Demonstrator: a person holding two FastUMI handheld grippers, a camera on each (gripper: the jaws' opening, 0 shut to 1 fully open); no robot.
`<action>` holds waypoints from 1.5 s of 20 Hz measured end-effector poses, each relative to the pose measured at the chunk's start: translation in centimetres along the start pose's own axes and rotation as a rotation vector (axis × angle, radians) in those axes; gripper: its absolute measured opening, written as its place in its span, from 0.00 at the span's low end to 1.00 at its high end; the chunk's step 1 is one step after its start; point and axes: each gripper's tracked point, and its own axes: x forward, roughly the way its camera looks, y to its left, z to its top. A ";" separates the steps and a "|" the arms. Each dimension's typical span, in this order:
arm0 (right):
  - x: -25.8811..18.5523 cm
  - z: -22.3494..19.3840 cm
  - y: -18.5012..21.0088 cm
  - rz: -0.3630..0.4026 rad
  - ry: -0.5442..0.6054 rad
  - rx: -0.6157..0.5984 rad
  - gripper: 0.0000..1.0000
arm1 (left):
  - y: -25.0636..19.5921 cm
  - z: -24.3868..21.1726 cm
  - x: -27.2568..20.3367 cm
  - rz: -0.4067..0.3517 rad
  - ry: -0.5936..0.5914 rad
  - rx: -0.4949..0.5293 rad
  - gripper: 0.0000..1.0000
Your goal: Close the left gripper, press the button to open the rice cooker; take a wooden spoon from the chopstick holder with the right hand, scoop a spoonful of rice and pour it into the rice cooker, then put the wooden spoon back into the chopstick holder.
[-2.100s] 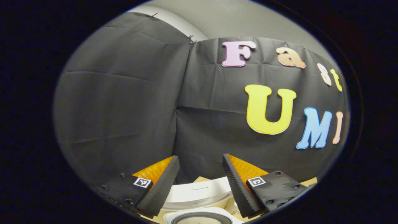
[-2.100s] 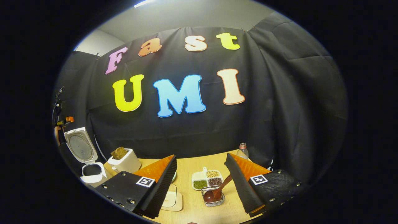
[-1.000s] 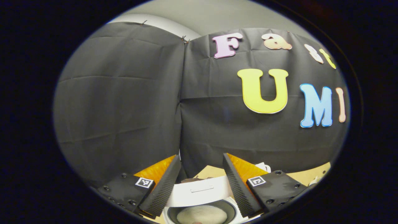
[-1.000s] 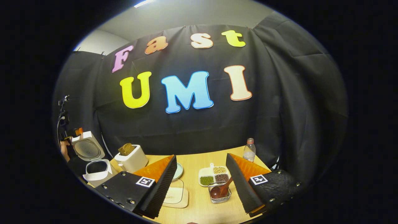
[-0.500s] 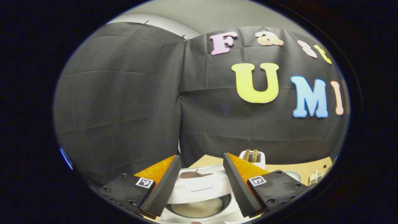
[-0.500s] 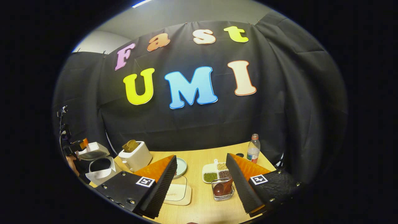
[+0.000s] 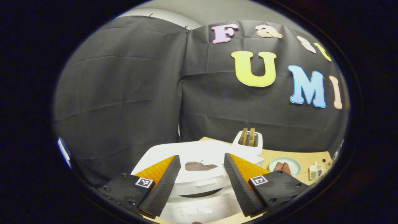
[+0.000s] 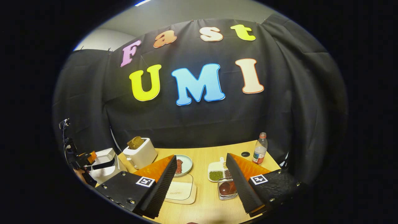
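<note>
A light wooden table [image 8: 205, 214] is seen inside a booth walled with black cloth [image 8: 192, 124]. Above the cloth, a grey wall and a strip of ceiling light can be made out.

In the left gripper view, the left gripper [image 7: 200, 183] is held wide open with nothing between its fingers. Just past its tips, the white rice cooker [image 7: 199, 177] is seen with its lid nearly down; a dark gap is left under the lid's front edge. Behind it a white toaster [image 7: 250, 141] with two slices of bread is set, and to the right a small plate [image 7: 284, 166] with brown pieces.

In the right gripper view, the right gripper [image 8: 202, 183] is also spread open and nothing is gripped. The wooden spoon [image 8: 227, 187] is laid in the chopstick holder [image 8: 226, 189], a small wire basket near the right finger. Behind the holder a white divided dish [image 8: 216, 172] of beans is placed. A clear bottle [image 8: 259, 152] is stood near the back edge. A pale board [image 8: 182, 191] is laid between the fingers.
</note>
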 end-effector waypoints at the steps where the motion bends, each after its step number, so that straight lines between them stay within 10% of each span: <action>1: 0.1 -0.1 0.3 0.006 0.001 0.002 0.96 | 0.0 -0.5 -0.1 0.000 0.009 0.013 0.98; 14: -0.6 -0.5 0.8 0.007 0.011 0.008 0.96 | -0.7 -4.6 -0.5 -0.085 0.113 0.020 1.00; 20: -1.7 3.0 0.5 -0.012 -0.067 -0.017 0.96 | -3.1 5.0 -4.5 -0.134 -0.059 0.037 0.96; 30: -6.1 12.6 1.4 -0.021 -0.214 -0.069 0.95 | -20.1 19.4 -20.8 -0.448 -0.232 0.053 0.96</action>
